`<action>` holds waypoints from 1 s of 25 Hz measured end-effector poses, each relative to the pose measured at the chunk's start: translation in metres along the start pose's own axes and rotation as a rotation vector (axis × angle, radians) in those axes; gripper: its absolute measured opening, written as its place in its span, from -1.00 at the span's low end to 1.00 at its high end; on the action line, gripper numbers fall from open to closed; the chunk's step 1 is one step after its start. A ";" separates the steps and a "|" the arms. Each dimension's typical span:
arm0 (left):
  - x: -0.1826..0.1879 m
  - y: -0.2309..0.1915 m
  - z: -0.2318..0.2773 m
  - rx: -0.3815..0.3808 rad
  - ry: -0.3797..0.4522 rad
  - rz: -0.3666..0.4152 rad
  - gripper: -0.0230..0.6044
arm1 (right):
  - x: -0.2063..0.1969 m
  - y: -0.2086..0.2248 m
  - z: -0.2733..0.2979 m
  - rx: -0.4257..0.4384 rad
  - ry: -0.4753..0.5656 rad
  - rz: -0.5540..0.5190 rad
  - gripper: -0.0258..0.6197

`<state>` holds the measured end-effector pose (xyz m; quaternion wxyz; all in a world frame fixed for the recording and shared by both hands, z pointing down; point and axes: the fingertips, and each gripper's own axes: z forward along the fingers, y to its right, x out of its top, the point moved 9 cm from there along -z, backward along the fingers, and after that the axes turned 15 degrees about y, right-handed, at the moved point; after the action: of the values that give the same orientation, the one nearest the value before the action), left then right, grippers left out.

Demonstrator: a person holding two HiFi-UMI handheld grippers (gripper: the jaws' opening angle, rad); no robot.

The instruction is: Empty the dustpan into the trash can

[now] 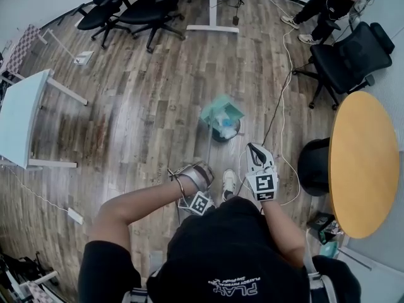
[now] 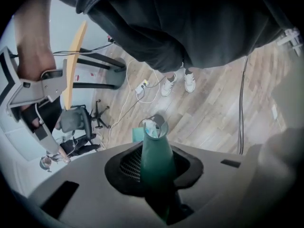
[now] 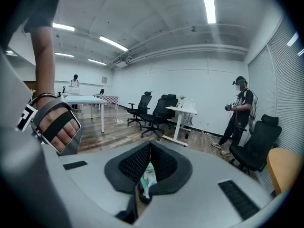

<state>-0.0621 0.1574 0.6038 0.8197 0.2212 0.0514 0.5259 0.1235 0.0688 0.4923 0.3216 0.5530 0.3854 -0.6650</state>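
The wooden floor [image 1: 145,106] spreads ahead of your feet. On it stands the trash can [image 1: 230,133], with the teal dustpan [image 1: 221,110] held over its mouth (pale scraps show there). Your left gripper [image 2: 154,152] pinches the dustpan's long handle. Your right gripper [image 3: 150,146] seems pressed together with nothing in it, near the can.

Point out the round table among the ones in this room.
The yellow table at the person's right: its top is round, while the white tables have straight edges.
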 end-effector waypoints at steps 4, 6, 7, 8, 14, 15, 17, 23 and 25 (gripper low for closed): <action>0.009 0.018 0.001 -0.108 0.033 0.154 -0.58 | -0.001 -0.013 0.004 0.017 -0.002 0.007 -0.84; 0.009 0.024 0.004 -0.151 0.036 0.210 -0.56 | -0.003 -0.018 0.004 0.027 -0.002 0.008 -0.84; 0.009 0.026 0.004 -0.163 0.037 0.223 -0.55 | -0.003 -0.020 0.004 0.032 -0.001 0.007 -0.84; 0.009 0.026 0.004 -0.171 0.037 0.230 -0.55 | -0.003 -0.022 0.002 0.036 0.000 0.007 -0.84; 0.014 0.032 0.000 -0.190 0.027 0.292 -0.54 | -0.001 -0.025 -0.004 0.038 -0.001 0.003 -0.84; 0.016 0.034 0.001 -0.193 0.025 0.302 -0.54 | -0.002 -0.026 -0.005 0.037 -0.002 0.002 -0.84; 0.019 0.038 0.003 -0.195 0.018 0.314 -0.54 | -0.003 -0.027 -0.007 0.037 -0.004 0.003 -0.84; 0.022 0.039 0.005 -0.191 0.006 0.312 -0.54 | -0.004 -0.031 -0.011 0.036 -0.002 -0.002 -0.84; 0.021 0.039 0.005 -0.181 0.010 0.297 -0.55 | -0.003 -0.033 -0.013 0.034 0.000 -0.007 -0.84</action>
<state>-0.0841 0.1885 0.6278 0.7491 0.1491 -0.0252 0.6449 0.1018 0.0962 0.4997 0.3099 0.5570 0.3757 -0.6727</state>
